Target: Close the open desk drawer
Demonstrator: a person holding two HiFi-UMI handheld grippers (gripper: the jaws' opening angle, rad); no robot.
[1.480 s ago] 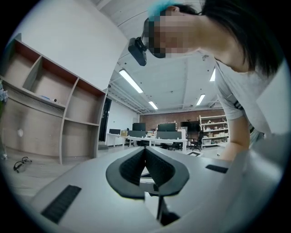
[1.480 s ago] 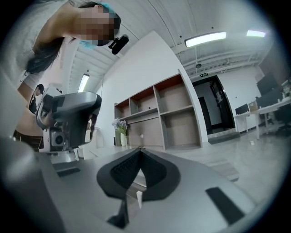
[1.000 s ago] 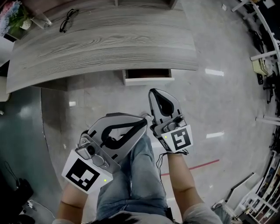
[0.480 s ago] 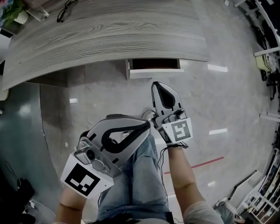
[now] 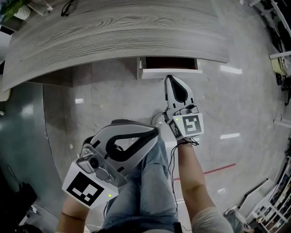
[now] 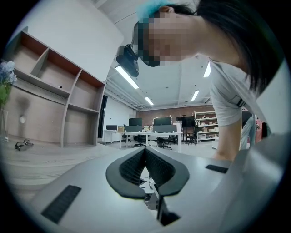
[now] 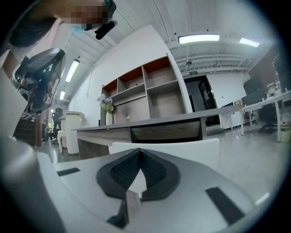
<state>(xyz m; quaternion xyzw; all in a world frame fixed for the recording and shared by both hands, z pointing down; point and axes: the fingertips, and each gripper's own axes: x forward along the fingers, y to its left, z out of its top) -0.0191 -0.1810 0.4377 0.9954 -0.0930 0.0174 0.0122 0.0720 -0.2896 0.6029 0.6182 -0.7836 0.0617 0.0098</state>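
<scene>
In the head view, the drawer [image 5: 169, 73] stood pulled out from under the front edge of the grey wooden desk [image 5: 113, 32], its white front facing the person. The right gripper [image 5: 174, 81] pointed at that front, its tip just beside it; contact could not be made out. The left gripper [image 5: 153, 131] hung lower, well apart from the drawer, over the person's leg [image 5: 145, 182]. Glasses [image 5: 68, 7] lay at the desk's far edge.

In the left gripper view, the left gripper's jaws were pressed together with nothing between them. The glasses lay on the desk beyond, below a shelf unit [image 6: 59, 91].

In the right gripper view, the jaws were likewise clenched and empty. The drawer's white front filled the space just past the tips, nothing between. A vase [image 7: 108, 113] of flowers and a white bin [image 7: 72, 129] stood off to the left.
</scene>
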